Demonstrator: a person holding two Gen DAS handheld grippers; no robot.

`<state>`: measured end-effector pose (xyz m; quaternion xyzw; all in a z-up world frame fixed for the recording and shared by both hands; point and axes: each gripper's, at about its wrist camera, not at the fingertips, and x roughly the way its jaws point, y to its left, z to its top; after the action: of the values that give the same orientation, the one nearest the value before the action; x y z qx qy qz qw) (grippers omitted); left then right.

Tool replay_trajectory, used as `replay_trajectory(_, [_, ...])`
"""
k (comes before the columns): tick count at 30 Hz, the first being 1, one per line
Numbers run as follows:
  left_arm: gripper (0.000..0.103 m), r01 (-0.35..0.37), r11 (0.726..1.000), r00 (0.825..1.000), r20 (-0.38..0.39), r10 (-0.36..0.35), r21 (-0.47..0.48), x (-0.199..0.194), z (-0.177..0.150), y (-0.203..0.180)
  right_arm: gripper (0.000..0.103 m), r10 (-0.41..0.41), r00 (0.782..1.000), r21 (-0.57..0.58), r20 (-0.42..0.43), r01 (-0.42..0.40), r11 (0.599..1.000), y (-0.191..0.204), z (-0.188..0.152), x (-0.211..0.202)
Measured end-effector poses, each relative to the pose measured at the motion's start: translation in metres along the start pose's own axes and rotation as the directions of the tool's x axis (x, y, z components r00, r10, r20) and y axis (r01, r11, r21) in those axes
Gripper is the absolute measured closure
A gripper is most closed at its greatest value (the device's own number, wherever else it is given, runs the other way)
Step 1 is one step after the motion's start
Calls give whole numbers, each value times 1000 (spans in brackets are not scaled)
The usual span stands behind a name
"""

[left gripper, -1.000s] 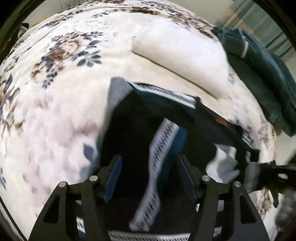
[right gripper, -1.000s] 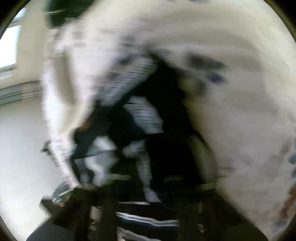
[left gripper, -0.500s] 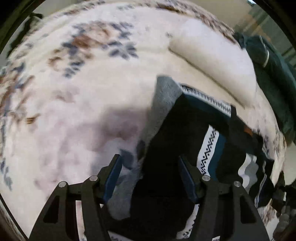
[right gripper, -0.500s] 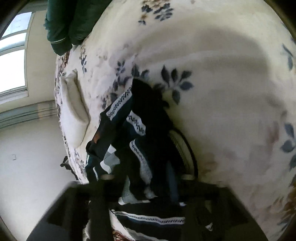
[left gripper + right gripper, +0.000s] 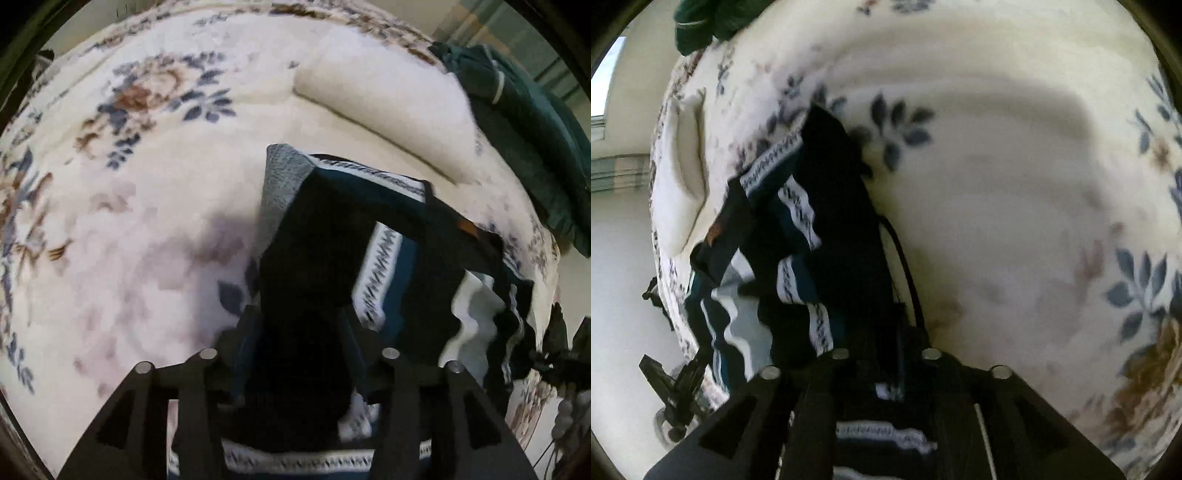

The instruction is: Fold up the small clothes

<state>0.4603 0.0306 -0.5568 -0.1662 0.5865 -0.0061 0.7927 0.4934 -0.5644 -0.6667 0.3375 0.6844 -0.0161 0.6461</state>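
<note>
One dark knitted garment (image 5: 332, 236), soft and rumpled, black and teal with white zigzag bands and a grey fleecy lining, lies on the bed. Left tongs (image 5: 295, 332) have just been closing, black cloth between the jaws; grip appears to be on it. Right tongs (image 5: 882, 354) also just closing over dark cloth; contact unclear. Bedspread (image 5: 129, 221): plush cream, blue-brown floral. One cream pillow (image 5: 388, 110); one dark green garment (image 5: 524, 147) beyond.
</note>
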Motion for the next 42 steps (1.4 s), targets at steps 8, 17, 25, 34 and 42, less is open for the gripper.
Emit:
replay_trajectory(8, [42,-66,998,998,11,66,7,-7,-32,-8,60,61,992,-170,108,-42,985,52,-20,-44])
replay_trajectory(17, [34,-114,991,993,-26,116,72,45,-42,-6,76,11,1000,-17,-23,-12,1000,46,45,55])
replay_trajectory(25, [0,-26,997,1000,-6,27,78,60,-44,-1,63,67,996,-242,-56,-78,967,85,-5,19])
replay_trajectory(34, [0,-128,990,991,51,125,51,63,-47,-17,64,-121,985,-286,-127,80,955,58,-29,58])
replay_trajectory(42, [0,-178,984,976,132,174,15,-23,-74,-43,52,93,992,-231,-84,-111,967,32,-33,-38])
